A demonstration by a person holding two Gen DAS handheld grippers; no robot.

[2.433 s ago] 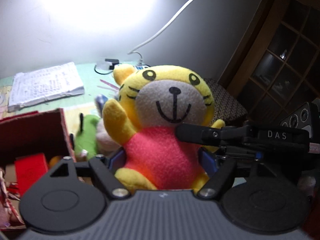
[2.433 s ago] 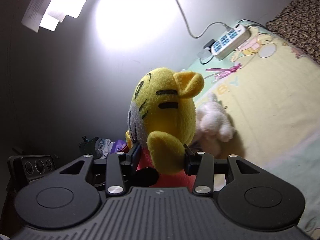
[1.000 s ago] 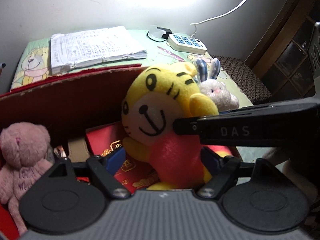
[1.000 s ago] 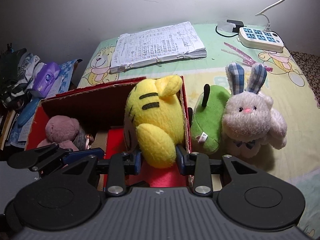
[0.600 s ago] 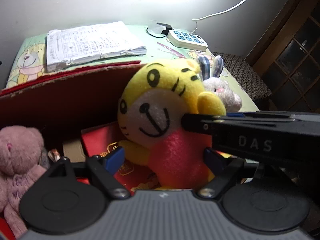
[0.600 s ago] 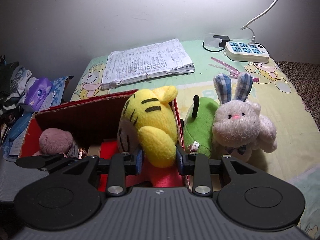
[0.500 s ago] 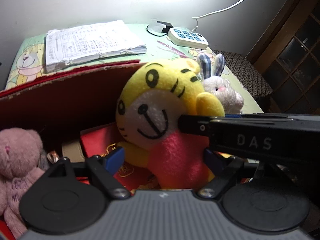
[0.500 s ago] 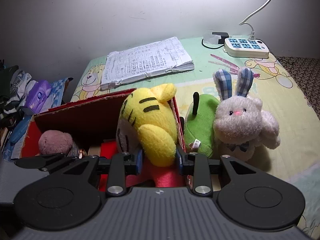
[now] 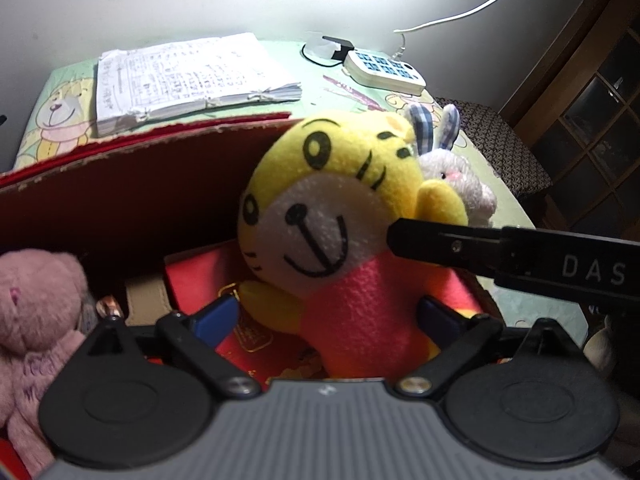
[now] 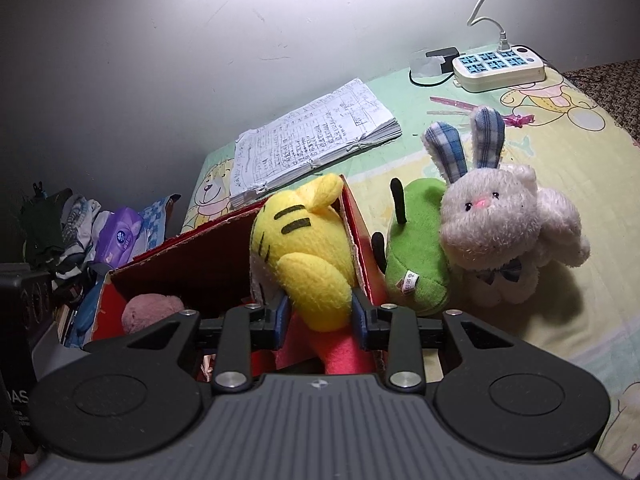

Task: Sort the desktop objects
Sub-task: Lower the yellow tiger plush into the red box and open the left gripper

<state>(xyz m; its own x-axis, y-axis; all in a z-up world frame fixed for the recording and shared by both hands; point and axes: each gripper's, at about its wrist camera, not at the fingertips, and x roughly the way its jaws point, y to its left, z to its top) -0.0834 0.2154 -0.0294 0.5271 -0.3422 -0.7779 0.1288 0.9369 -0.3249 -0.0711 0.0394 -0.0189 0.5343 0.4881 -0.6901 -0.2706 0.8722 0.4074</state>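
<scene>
A yellow tiger plush (image 9: 340, 216) in a red shirt sits at the right end of the red cardboard box (image 9: 140, 148). My left gripper (image 9: 326, 316) straddles its body; the jaws are opening and the blue pads (image 9: 216, 316) stand off the shirt. My right gripper (image 10: 320, 316) is shut on the tiger plush's (image 10: 304, 248) raised yellow arm, just inside the red cardboard box's (image 10: 180, 248) right wall. In the left wrist view, one of its black fingers (image 9: 440, 240) crosses in from the right.
A pink bear (image 9: 36, 300) and red packets (image 9: 200, 276) lie in the box. A green plush (image 10: 416, 248) and a grey rabbit (image 10: 500, 236) sit right of it. Behind them are a notebook (image 10: 312, 144) and a power strip (image 10: 496, 66). Tissues (image 10: 120, 236) lie off the desk's left.
The left jaws have spread away from the tiger's body. The right gripper has rolled, tilting its view, and still pinches the yellow arm. The tiger now sits slightly lower in the box.
</scene>
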